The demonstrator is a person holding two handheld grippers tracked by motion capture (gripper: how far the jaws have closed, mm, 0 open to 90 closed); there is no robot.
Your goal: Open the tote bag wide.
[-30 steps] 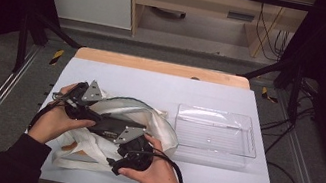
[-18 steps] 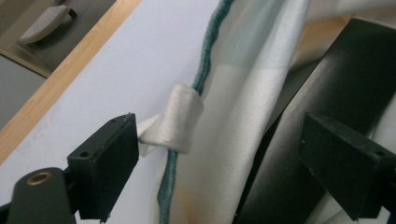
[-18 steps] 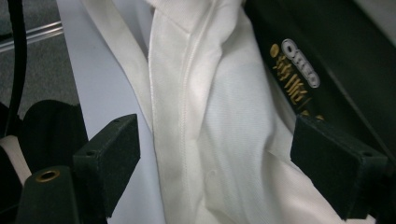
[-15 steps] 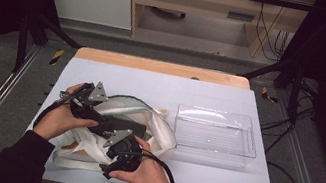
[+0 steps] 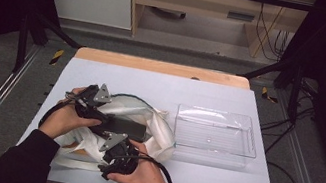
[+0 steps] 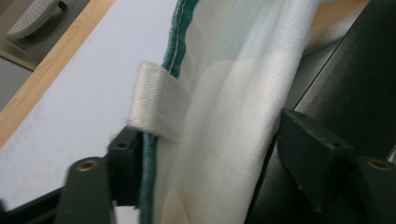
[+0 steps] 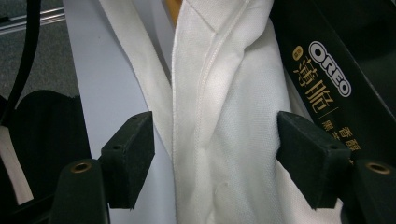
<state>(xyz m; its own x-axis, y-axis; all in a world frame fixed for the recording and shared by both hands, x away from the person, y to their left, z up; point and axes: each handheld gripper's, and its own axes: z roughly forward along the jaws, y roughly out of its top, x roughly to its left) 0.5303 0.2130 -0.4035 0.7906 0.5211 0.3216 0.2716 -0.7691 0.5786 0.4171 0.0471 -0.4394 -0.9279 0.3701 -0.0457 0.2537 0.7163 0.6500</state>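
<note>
Worktop (image 5: 161,88) first: I see a pale lavender sheet over a wooden top whose bare edge runs along the upper side in the high view, with metal rails down both flanks and grey floor beyond. Across the upper part of that frame stand a white cabinet and a wooden desk, with cables hanging at the upper right; the sides are dark.

At centre right of the high view sits a clear plastic tray (image 5: 215,136), and nothing shows inside it. Just to its left, touching or nearly so, lies a white cloth bag (image 5: 158,123) with a green-trimmed rim, bunched around a dark Oreo box (image 5: 125,126); the box lies in the bag's open mouth, at lower centre left of the frame.

My left tool (image 5: 97,105) is at the bag's upper left rim. In the left gripper view the green edge (image 6: 175,37) and a white strap loop (image 6: 156,105) run up between the jaws, which have just been closing. The left jaw sits against the fabric, the right jaw shows a slim gap, so I read this as partly open around the cloth.

My right tool (image 5: 116,150) is at the bag's lower edge. Its jaws have likewise just been closing and straddle folded white fabric (image 7: 219,116), with the box's printed face at upper right; the left pad stands clear of the cloth, so it is moderately wide, not pinching.
</note>
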